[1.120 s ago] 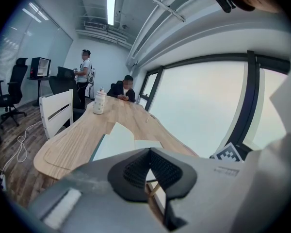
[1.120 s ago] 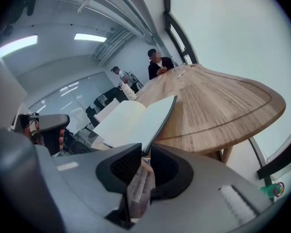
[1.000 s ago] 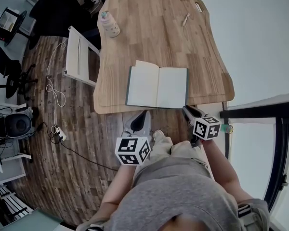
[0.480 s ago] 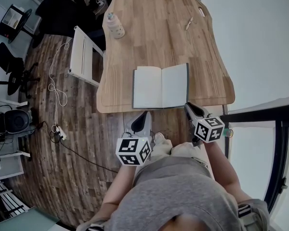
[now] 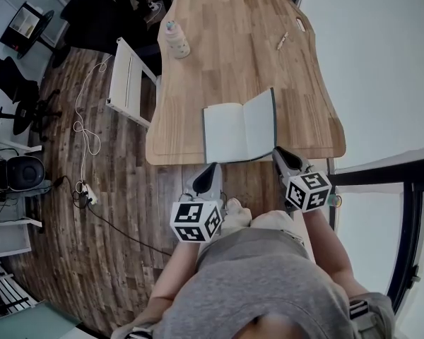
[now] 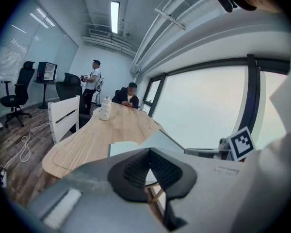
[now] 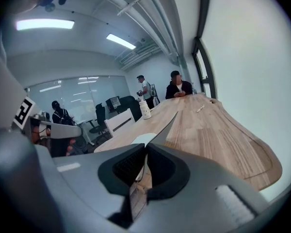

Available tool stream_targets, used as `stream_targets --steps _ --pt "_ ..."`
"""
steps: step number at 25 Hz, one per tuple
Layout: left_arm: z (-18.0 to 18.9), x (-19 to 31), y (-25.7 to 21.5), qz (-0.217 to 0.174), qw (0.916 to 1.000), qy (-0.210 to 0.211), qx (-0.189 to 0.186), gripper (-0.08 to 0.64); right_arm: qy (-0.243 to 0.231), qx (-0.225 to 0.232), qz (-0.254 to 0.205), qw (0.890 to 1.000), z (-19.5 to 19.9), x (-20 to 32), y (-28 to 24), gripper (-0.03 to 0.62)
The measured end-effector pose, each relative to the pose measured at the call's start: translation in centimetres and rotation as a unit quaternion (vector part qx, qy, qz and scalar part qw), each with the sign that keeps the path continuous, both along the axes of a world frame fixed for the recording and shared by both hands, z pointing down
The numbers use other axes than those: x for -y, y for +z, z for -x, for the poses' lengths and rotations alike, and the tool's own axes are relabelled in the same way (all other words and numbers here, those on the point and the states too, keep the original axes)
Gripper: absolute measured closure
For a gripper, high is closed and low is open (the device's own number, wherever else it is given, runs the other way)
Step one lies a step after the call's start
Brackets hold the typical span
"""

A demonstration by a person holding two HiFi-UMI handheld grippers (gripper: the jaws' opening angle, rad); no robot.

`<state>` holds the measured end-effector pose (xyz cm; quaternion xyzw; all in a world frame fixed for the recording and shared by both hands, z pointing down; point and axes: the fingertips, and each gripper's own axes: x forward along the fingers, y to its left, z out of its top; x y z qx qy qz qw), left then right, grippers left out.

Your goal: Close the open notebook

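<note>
The notebook (image 5: 230,134) lay open on the wooden table (image 5: 226,55), its lower edge just beside the table's near rim. Its left half rested flat, while its right cover (image 5: 261,119) stood tilted up off the wood. The right gripper (image 5: 278,154) sat at the notebook's near right corner. Its jaws had just been closing and were now pinched on the thin edge of that cover, which ran as a dark blade between the pads in the right gripper view (image 7: 161,130). The left gripper (image 5: 210,169) hung just short of the notebook's near left corner, off the table, clenched on nothing and touching nothing.

The fold was only begun, as I judged it, and the hold looked slim — a nip on a bare corner. If the cover slipped out partway through its swing, it would drop back open. Nothing braced the notebook's flat left half, so a push across could skid the whole notebook sideways instead of hinging it. Or it could be nudged over the near rim it already sat beside. The bottle (image 5: 177,39) and the pen (image 5: 283,39) lay well beyond the notebook, out of harm's way.
</note>
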<state>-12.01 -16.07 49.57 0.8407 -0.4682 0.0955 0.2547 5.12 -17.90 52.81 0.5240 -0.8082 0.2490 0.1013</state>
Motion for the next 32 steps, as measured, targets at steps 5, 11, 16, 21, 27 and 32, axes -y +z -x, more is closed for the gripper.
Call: stream_targets --steps 5,11,16,21,27,32 --pt "0.6 -0.2 0.0 -0.001 1.0000 -0.008 0.000 0.557 -0.037 -0.028 -0.026 0.999 1.9 0.3 -1.2 0.572" --pt "2.0 -0.3 0.1 0.000 0.9997 -0.022 0.002 0.557 -0.079 -0.056 -0.042 0.994 4.6 0.5 -1.7 0.572" --pt "3.0 -0.3 0.2 0.001 0.9994 -0.036 0.002 0.557 -0.112 -0.070 -0.046 0.990 6.6 0.6 -1.7 0.574" --pt "3.9 -0.4 0.4 0.002 0.9988 -0.049 0.003 0.557 -0.138 -0.072 -0.044 0.987 8.3 0.4 -1.3 0.574" --pt "4.8 -0.6 0.6 0.006 0.9976 -0.069 0.004 0.557 -0.174 -0.069 -0.037 0.982 10.5 0.4 -0.7 0.574" --pt "5.7 -0.7 0.9 0.011 0.9964 -0.084 0.006 0.557 -0.199 -0.064 -0.031 0.977 12.3 0.5 -0.1 0.574"
